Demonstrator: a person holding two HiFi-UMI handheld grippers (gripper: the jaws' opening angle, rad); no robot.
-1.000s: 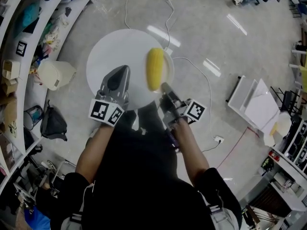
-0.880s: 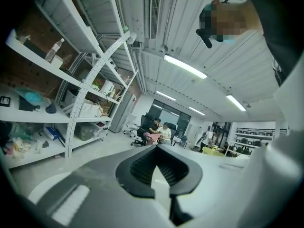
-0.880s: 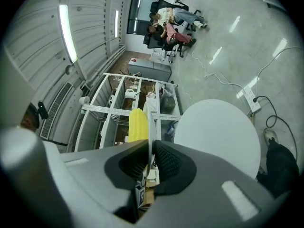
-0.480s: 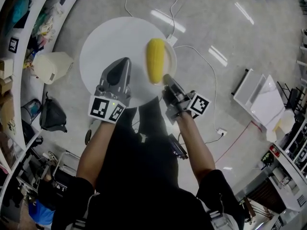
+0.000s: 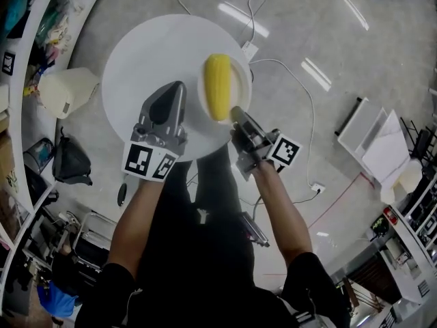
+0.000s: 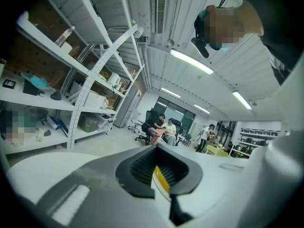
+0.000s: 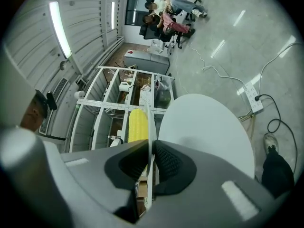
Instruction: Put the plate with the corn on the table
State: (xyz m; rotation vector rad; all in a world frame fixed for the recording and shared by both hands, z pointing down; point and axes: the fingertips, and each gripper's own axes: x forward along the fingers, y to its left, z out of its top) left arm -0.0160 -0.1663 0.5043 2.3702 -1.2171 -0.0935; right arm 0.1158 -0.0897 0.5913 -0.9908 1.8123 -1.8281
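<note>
Both grippers are sinking toward the round white table, which is filling more of the head view than it was a second ago. The plate is now lying almost wholly over the tabletop's 3 o'clock side instead of jutting past its rim. The right gripper is keeping the same grip throughout, its jaws standing narrow and its pads pinching the thin rim at the plate's 6 o'clock edge. The corn is resting lengthwise on the plate, pointing toward 12 o'clock, and is not rolling as the plate descends. In the right gripper view a strip of shelving is showing between the plate's edge and the tabletop, so the plate is probably still hanging clear of the surface, not yet set down. The left gripper is hovering over the table at the plate's 9 o'clock, apart from it and taking no part in the carry. Its fingertips are drawn together on nothing I can name; a small yellow-and-white sliver in the hollow between its pads is too small to identify. For the task, the carrying is all but over. What is remaining is a last gentle lowering with the plate kept level, since it is hanging from one edge, and then letting the rim go.
</note>
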